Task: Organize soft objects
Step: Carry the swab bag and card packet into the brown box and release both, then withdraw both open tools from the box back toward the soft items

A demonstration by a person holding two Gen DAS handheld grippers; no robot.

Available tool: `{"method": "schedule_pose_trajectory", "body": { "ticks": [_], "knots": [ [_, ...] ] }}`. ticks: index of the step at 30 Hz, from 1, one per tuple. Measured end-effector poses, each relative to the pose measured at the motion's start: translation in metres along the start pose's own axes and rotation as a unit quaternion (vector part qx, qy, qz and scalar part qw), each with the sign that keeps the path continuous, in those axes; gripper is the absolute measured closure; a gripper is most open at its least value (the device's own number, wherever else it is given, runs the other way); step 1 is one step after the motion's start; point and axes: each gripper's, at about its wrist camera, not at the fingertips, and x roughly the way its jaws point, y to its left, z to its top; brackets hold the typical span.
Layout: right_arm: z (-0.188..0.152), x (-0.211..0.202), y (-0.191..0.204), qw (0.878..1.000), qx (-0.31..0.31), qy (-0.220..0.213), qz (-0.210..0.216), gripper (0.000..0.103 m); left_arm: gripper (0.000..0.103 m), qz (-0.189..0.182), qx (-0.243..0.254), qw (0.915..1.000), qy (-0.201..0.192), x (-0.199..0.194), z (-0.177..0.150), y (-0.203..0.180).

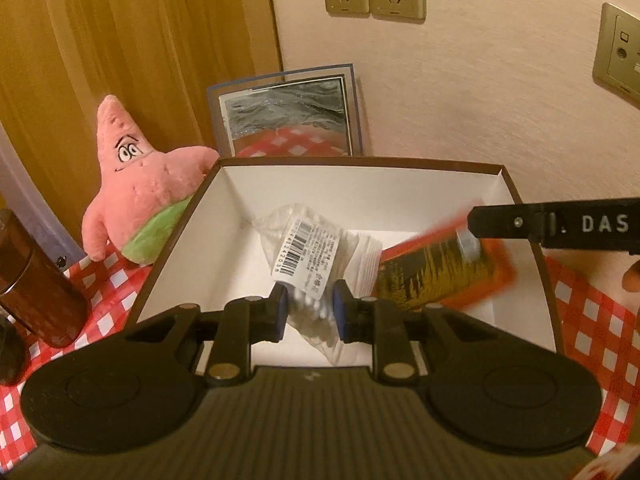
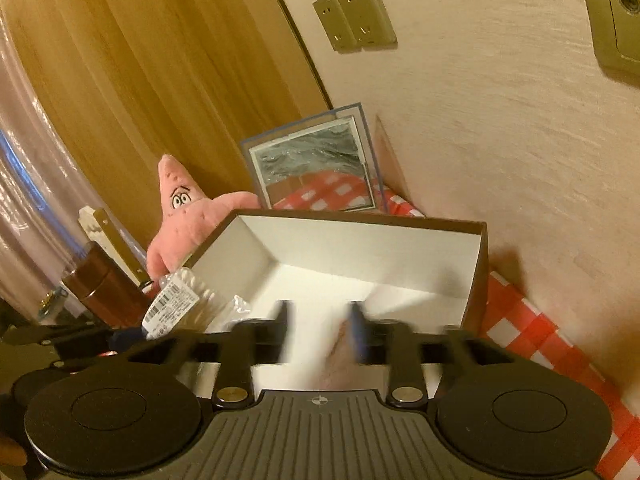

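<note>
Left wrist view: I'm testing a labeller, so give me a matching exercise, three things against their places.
Things:
1 plush star
2 bag of cotton swabs
3 mirror

Places:
a between the pads of the left gripper
b behind the box, against the wall
c outside the box, by its left side

Pairs: 1-c, 2-a, 3-b

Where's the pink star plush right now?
The pink star plush sits on the checked tablecloth outside the box, against its left wall in both wrist views, right of the brown jar.
</note>
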Motion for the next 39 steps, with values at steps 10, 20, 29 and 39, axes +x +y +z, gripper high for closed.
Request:
{"method": "schedule_pose_trajectory", "body": {
  "ticks": [10,20,29,39],
  "knots": [
    [0.006,-0.009,-0.008,1.0,0.001,-0.004,-0.006,0.049,0.051,0.001,0.009,0.9996,-0.025,0.002,0.012,-0.013],
    [0.005,-0.024,-0.012,1.0,-0.005,-0.005,-0.004,0.045,0.05,0.008,-0.005,0.9998,-0.018,-0.006,0.01,-0.01],
    [-0.005,-0.042,-0.002,0.999,-0.039,-0.009,-0.008,0.044,0.05,0.018,-0.036,0.9992,-0.01,-0.044,-0.01,0.015],
    [-0.024,-0.085,0.005,0.999,-0.043,-0.024,0.014,0.044,0.05,0.032,-0.077,0.9966,0.0,-0.11,-0.068,0.052]
  ]
}}
